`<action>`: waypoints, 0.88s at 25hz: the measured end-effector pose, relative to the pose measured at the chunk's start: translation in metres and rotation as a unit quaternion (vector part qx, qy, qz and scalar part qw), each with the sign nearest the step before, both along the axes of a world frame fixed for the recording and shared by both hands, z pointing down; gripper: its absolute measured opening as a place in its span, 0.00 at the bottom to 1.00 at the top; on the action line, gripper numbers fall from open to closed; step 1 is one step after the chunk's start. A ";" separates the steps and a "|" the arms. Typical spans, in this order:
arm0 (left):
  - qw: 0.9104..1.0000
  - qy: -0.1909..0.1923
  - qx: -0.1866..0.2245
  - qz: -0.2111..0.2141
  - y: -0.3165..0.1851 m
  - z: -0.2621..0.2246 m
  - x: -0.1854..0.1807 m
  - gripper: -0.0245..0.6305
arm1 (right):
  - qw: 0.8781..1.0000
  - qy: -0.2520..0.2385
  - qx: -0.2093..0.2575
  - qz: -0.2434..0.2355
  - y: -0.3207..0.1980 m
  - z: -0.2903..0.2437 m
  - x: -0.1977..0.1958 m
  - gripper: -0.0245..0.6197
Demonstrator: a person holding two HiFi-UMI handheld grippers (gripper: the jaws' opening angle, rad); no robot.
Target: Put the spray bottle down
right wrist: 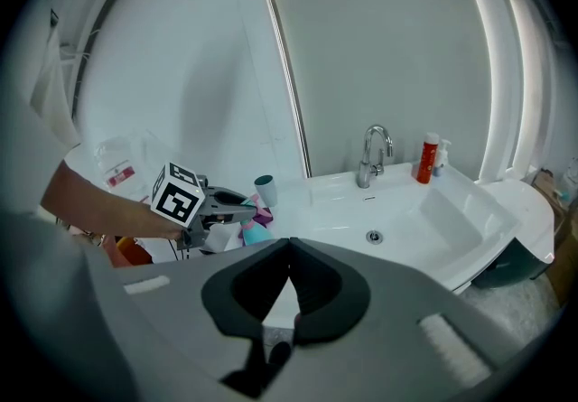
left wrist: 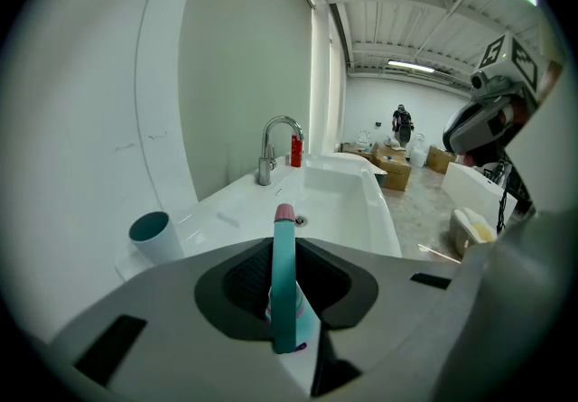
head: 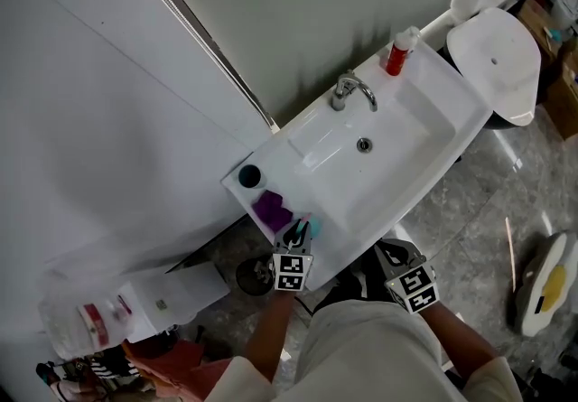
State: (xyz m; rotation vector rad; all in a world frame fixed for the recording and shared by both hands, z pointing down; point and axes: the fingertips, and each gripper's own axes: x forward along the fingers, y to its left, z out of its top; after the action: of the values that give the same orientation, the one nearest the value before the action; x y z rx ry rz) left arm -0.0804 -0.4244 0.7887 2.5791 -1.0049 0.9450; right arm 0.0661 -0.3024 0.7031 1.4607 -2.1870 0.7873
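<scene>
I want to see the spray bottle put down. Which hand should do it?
Left. The left gripper holds the teal spray bottle over the sink counter. The right gripper is shut, empty and back off the counter's front edge.

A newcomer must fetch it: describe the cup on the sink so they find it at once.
Start at the white sink against the wall. Go to its end opposite the red bottle. The cup stands there beside a purple cloth: teal, round and open-topped.

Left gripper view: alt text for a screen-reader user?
The left gripper clamps a slim teal spray bottle with a pink cap, facing a white sink with a chrome tap; a teal cup stands at left.
</scene>
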 end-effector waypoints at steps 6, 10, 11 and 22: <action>1.000 -0.008 -0.002 0.002 -0.001 0.004 0.008 0.15 | 1.000 -0.007 -0.002 0.001 -0.006 0.003 0.002 0.05; 1.000 -0.011 -0.004 -0.002 -0.001 0.005 0.010 0.18 | 1.000 -0.005 -0.004 0.001 -0.004 0.004 0.007 0.05; 1.000 -0.011 -0.004 -0.002 -0.001 0.005 0.011 0.20 | 1.000 -0.002 -0.006 0.001 -0.003 0.005 0.009 0.05; 1.000 -0.012 -0.012 0.000 0.003 0.009 0.007 0.35 | 1.000 0.002 -0.001 0.008 0.002 0.003 0.014 0.05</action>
State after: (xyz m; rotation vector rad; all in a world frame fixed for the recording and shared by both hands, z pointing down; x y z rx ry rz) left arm -0.0730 -0.4218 0.7976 2.5539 -0.9948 0.9841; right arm 0.0800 -0.3004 0.7059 1.4793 -2.1735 0.7898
